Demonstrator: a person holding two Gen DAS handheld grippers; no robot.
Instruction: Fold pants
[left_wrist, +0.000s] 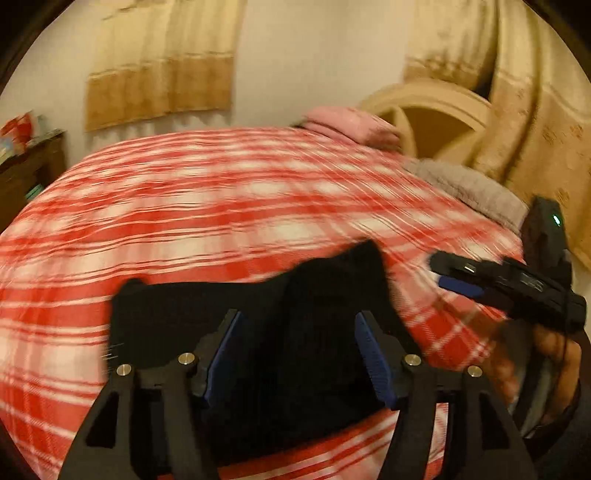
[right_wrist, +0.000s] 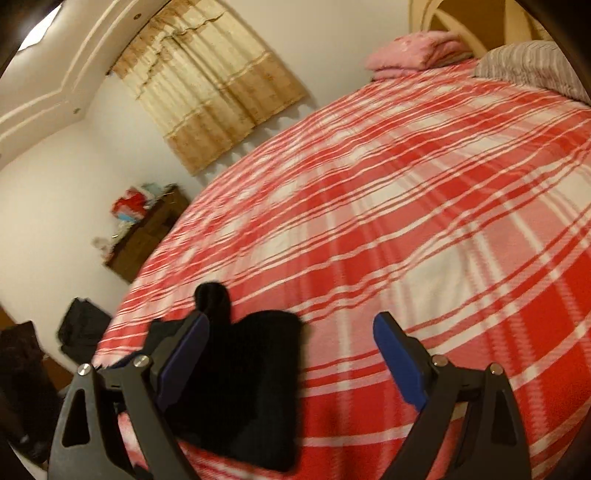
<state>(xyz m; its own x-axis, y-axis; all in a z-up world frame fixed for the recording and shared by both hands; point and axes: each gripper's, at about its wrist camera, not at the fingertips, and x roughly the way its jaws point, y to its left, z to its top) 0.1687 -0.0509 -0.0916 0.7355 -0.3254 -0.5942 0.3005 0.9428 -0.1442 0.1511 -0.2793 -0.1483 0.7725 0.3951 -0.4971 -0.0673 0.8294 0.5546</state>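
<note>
The black pants (left_wrist: 325, 280) lie bunched in a compact dark heap on the red and white plaid blanket (left_wrist: 221, 206), near the bed's front edge. My left gripper (left_wrist: 300, 317) hovers right over the heap, open, its blue pads (left_wrist: 373, 354) apart and not pressing the cloth. In the right wrist view the pants (right_wrist: 255, 373) sit low and left, partly under the left finger. My right gripper (right_wrist: 291, 321) stands wide open above the blanket (right_wrist: 406, 221) with nothing gripped. The left wrist view also shows the right gripper (left_wrist: 461, 280) from the side, held by a hand (left_wrist: 554, 354).
A folded pink blanket (right_wrist: 413, 51) and a grey striped pillow (right_wrist: 532, 62) lie at the head of the bed by the cream headboard (left_wrist: 436, 107). A dark wooden dresser (right_wrist: 147, 232) with clutter stands by the wall. A black bag (right_wrist: 83, 332) sits on the floor.
</note>
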